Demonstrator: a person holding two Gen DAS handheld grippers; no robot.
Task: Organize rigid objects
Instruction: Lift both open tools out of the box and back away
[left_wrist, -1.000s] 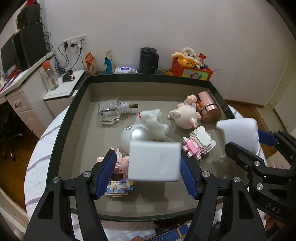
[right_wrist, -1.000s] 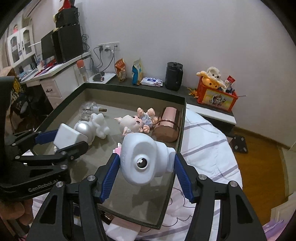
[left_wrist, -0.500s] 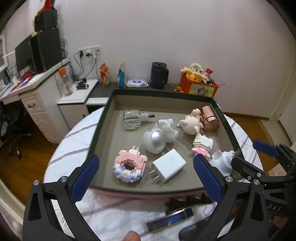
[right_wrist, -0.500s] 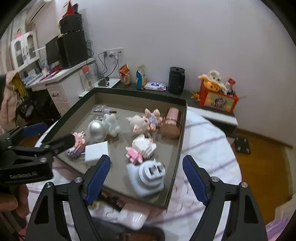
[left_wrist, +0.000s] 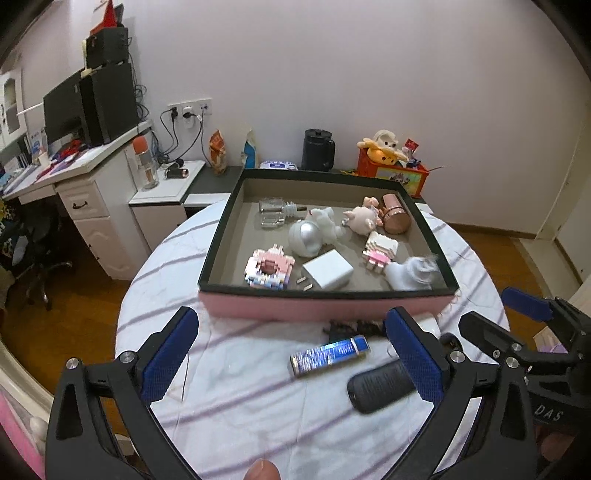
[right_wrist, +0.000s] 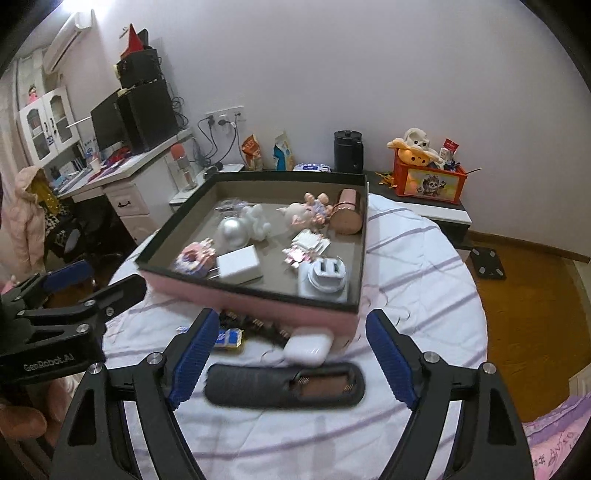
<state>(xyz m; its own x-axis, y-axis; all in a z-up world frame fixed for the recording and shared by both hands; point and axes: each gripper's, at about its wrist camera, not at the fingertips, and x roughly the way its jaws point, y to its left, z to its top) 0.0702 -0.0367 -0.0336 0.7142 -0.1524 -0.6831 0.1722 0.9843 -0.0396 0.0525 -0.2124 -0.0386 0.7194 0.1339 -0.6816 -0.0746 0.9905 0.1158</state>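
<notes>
Toys and small gadgets lie in the shallow pink box (left_wrist: 325, 308) on the round table (left_wrist: 229, 398) with the striped cloth. We see the white charger (left_wrist: 328, 274) near the front wall, its prongs pointing left, with the pink block donut (left_wrist: 269, 266) just left of it and the white plug adapter (right_wrist: 325, 278) in the near right corner. Behind them sit the silver ball (left_wrist: 304, 238), a white figure, the pink pig doll (left_wrist: 360, 219), the copper cylinder (left_wrist: 396, 218) lying on its side, and the glass bottle (left_wrist: 275, 214) at the far left.

We hold our left gripper (left_wrist: 291, 363) spread wide and empty above the cloth, in front of the box. Our right gripper (right_wrist: 290, 362) is also spread wide and empty, over the black case (right_wrist: 284, 386). A white earbud case (right_wrist: 308, 347) touches the box front, and the blue pack (left_wrist: 330, 356) lies just left of the black case.
</notes>
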